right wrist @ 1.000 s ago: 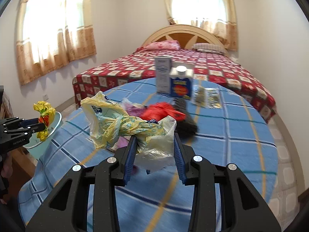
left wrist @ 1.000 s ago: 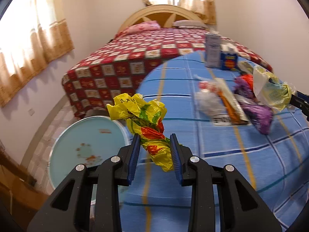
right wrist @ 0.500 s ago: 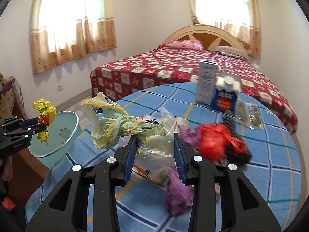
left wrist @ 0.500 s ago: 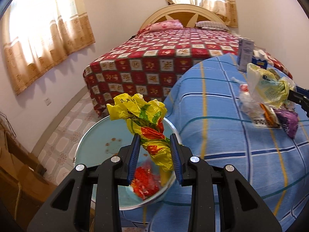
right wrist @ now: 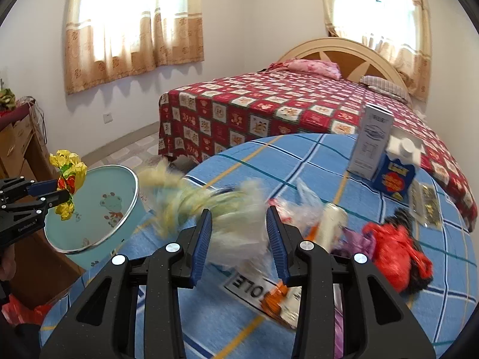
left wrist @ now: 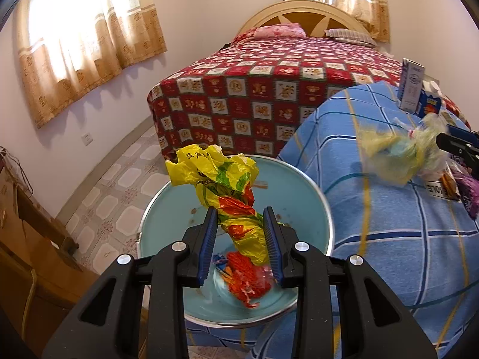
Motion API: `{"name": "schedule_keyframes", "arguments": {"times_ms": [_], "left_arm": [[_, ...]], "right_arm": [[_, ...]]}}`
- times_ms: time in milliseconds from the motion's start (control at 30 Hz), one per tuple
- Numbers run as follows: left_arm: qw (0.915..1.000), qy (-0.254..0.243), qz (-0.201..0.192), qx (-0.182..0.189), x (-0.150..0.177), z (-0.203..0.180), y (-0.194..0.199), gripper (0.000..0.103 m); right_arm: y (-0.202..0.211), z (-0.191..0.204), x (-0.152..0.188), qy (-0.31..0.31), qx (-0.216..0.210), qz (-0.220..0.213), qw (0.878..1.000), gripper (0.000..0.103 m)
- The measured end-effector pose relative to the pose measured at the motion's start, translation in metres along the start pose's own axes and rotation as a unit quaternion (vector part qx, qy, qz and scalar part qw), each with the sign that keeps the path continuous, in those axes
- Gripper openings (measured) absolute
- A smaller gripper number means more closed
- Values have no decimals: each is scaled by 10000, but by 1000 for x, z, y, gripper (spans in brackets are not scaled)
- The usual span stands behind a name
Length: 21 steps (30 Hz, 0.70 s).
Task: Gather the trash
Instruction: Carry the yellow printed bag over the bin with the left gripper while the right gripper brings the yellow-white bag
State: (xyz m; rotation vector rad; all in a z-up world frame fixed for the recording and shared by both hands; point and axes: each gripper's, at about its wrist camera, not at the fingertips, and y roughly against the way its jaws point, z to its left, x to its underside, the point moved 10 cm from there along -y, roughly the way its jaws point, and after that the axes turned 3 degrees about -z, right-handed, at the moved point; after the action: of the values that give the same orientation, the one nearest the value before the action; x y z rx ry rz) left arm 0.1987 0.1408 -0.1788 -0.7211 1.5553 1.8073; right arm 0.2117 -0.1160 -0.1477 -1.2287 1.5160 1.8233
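left hand-held gripper clamped on the yellow bag right over the bin, just needs letting go next.

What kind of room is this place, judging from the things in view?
Most likely a home bedroom: a bed with a red patterned cover and pillows, curtained windows, and a tiled floor.

Readable text: little, mostly partial.
"OLE" in big black letters, upside down, on flat white wrapper lying on blue cloth, rt wrist view. Faint "GenRobot.AI"-like print on left gripper body, not fully legible. Black characters on yellow bag, white carton print: too small to read.
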Motion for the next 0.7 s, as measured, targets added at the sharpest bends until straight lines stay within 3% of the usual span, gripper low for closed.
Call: {"name": "schedule_keyframes", "arguments": {"times_ms": [100, 167, 400, 433, 467, 500, 633, 700], "left_arm": [[10000, 37, 23, -54, 3, 7, -1, 32], [10000, 54, 46, -69, 5, 11, -2, 32], [9999, 108, 98, -74, 10, 17, -6, 32], [9999, 99, 97, -77, 10, 17, -6, 32], [9999, 107, 99, -80, 11, 18, -6, 32], [9999, 112, 99, -84, 10, 18, -6, 32], [9997, 167, 92, -142, 12, 24, -7, 32], [9996, 202, 111, -171, 14, 30, -9, 32]], "right_arm": [[-6, 7, -4, 76, -43, 7, 10000, 37], [-7, 11, -5, 132, -73, 31, 9999, 27], [-10, 13, 0, 162, -39, 85, 9998, 24], [-9, 10, 0, 122, -39, 60, 9999, 27], [-7, 6, -1, 35, -32, 11, 10000, 39], [-6, 3, -1, -18, -32, -4, 10000, 43], [-7, -2, 0, -54, 23, 7, 10000, 48], [-11, -3, 1, -91, 8, 52, 9999, 66]]}}
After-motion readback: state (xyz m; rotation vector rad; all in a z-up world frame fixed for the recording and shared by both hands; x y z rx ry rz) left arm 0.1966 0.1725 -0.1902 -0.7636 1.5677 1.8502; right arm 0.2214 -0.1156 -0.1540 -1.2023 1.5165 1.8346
